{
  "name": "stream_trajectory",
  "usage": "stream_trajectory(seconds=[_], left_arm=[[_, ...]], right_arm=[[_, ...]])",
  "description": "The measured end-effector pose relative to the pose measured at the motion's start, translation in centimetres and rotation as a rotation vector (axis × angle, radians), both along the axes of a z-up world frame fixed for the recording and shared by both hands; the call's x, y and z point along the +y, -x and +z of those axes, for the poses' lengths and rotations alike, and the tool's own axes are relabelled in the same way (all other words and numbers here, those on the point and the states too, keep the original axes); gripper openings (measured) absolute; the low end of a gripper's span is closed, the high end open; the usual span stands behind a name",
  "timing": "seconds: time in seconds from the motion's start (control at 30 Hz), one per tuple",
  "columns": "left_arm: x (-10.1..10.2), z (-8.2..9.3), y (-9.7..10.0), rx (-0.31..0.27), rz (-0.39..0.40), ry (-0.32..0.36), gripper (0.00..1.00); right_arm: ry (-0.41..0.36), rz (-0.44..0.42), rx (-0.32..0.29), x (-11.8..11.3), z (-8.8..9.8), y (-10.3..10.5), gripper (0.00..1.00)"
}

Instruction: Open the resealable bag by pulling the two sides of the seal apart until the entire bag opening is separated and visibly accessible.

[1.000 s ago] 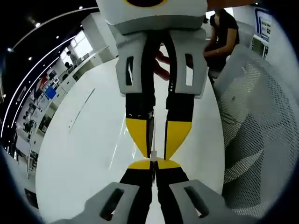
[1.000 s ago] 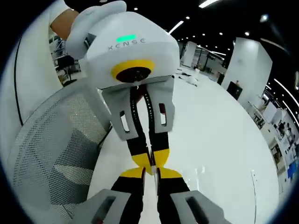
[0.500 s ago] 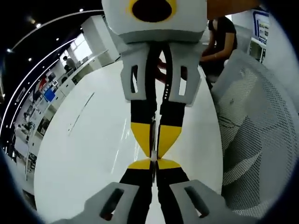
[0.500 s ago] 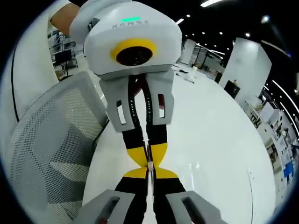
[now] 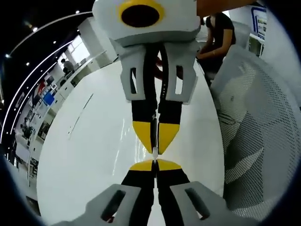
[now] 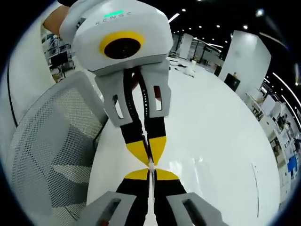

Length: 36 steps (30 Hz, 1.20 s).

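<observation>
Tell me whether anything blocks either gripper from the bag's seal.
Nothing visible does. The left gripper and right gripper meet tip to tip, both shut on a thin clear edge, apparently the bag's seal.

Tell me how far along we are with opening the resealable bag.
Done: both sides look gripped. The left gripper and right gripper meet tip to tip above the white table, jaws closed on a thin clear edge, apparently the bag. In hand: that pinch, ready for the pull. Left: separating the whole seal; no open mouth is visible yet.
</observation>
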<state>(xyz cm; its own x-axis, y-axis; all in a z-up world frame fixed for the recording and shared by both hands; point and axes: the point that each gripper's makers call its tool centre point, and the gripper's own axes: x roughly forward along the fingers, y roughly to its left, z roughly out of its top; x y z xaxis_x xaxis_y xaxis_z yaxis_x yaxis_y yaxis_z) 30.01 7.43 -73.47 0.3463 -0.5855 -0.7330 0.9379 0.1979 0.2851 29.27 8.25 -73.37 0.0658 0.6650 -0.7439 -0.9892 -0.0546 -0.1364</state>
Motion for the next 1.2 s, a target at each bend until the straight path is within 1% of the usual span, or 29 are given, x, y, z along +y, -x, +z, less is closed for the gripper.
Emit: stream_trajectory(seconds=[0.03, 0.1, 0.2, 0.23, 0.27, 0.3, 0.33, 0.37, 0.4, 0.47, 0.5, 0.57, 0.6, 0.7, 0.73, 0.77, 0.8, 0.83, 0.9, 0.93, 0.97, 1.03, 1.07, 1.1, 1.13, 1.2], left_arm=[[0.0, 0.0, 0.0, 0.004, 0.002, 0.000, 0.00], [0.0, -0.1, -0.1, 0.003, 0.002, 0.001, 0.00], [0.1, -0.2, -0.2, 0.012, 0.009, 0.003, 0.00], [0.2, -0.3, -0.2, 0.016, 0.013, 0.004, 0.00], [0.7, -0.4, -0.3, 0.017, 0.030, -0.015, 0.00], [0.3, -0.3, -0.1, 0.026, 0.022, 0.009, 0.00], [0.2, -0.1, -0.1, 0.028, 0.022, 0.014, 0.00], [0.1, 0.2, -0.1, 0.017, 0.024, 0.008, 0.00], [0.0, 0.2, -0.1, 0.017, 0.023, 0.002, 0.00], [-0.1, 0.2, -0.1, 0.002, 0.002, -0.020, 0.00], [-0.1, 0.2, -0.2, 0.008, 0.008, -0.014, 0.00], [0.0, 0.3, -0.4, 0.015, 0.020, -0.004, 0.00], [0.0, 0.3, -0.4, 0.017, 0.020, -0.003, 0.00], [0.1, 0.2, -0.3, 0.017, 0.009, -0.008, 0.00], [0.1, 0.2, -0.3, 0.017, 0.007, -0.008, 0.00], [0.1, 0.3, -0.3, 0.016, 0.009, -0.004, 0.00], [0.1, 0.3, -0.3, 0.018, 0.008, -0.004, 0.00], [0.0, 0.3, -0.2, 0.016, 0.005, -0.005, 0.00], [-0.1, 0.3, -0.1, 0.015, 0.000, -0.003, 0.00], [-0.1, 0.3, -0.1, 0.014, 0.001, -0.006, 0.00], [0.0, 0.3, -0.1, 0.012, -0.001, -0.011, 0.00], [0.1, 0.1, 0.0, 0.026, 0.009, -0.002, 0.00], [0.5, 0.0, -0.1, 0.022, 0.023, -0.013, 0.00], [0.6, -0.1, -0.1, 0.033, 0.030, -0.014, 0.00], [0.8, -0.4, 0.0, 0.049, 0.039, -0.018, 0.00], [1.3, -0.6, 0.0, 0.047, 0.038, -0.021, 0.00]], right_arm=[[0.003, -0.005, 0.010, 0.0, -0.1, 0.0, 0.00], [0.007, -0.001, 0.003, -0.1, -0.2, 0.0, 0.00], [0.015, -0.010, 0.010, -0.3, -0.3, 0.0, 0.00], [0.030, -0.009, 0.009, -0.5, -0.5, 0.0, 0.00], [0.028, -0.016, -0.002, -0.6, -0.5, -0.3, 0.00], [0.020, -0.017, 0.021, -0.6, -0.4, -0.2, 0.00], [0.014, -0.027, 0.033, -0.7, -0.2, -0.2, 0.00], [0.015, -0.022, 0.020, -0.7, -0.1, -0.3, 0.00], [0.020, -0.015, 0.006, -0.8, 0.0, -0.4, 0.00], [0.021, -0.017, 0.008, -0.9, 0.0, -0.5, 0.00], [0.019, -0.014, -0.003, -0.9, 0.0, -0.6, 0.00], [0.013, -0.010, -0.006, -0.9, 0.0, -0.5, 0.00], [0.010, 0.001, -0.022, -0.8, 0.1, -0.6, 0.00], [0.011, 0.018, -0.034, -0.7, 0.1, -0.4, 0.00], [-0.005, 0.021, -0.036, -0.4, 0.3, -0.4, 0.00], [-0.008, 0.019, -0.033, -0.3, 0.3, -0.4, 0.03], [-0.032, 0.020, -0.024, 0.1, 0.5, -0.2, 0.05], [-0.036, 0.023, -0.015, 0.3, 0.6, 0.0, 0.06], [-0.022, 0.038, -0.034, 0.5, 0.4, 0.0, 0.01], [-0.014, 0.049, -0.034, 0.5, 0.3, 0.1, 0.00], [-0.020, 0.033, -0.013, 0.6, 0.2, 0.2, 0.00], [-0.022, 0.027, -0.001, 0.5, 0.1, 0.3, 0.00], [-0.001, 0.012, -0.010, 0.1, -0.1, 0.1, 0.00], [0.002, 0.017, -0.014, 0.0, -0.3, 0.1, 0.00], [0.018, 0.014, -0.008, -0.4, -0.6, 0.1, 0.00], [0.034, 0.005, -0.003, -1.2, -1.0, 0.0, 0.00]])
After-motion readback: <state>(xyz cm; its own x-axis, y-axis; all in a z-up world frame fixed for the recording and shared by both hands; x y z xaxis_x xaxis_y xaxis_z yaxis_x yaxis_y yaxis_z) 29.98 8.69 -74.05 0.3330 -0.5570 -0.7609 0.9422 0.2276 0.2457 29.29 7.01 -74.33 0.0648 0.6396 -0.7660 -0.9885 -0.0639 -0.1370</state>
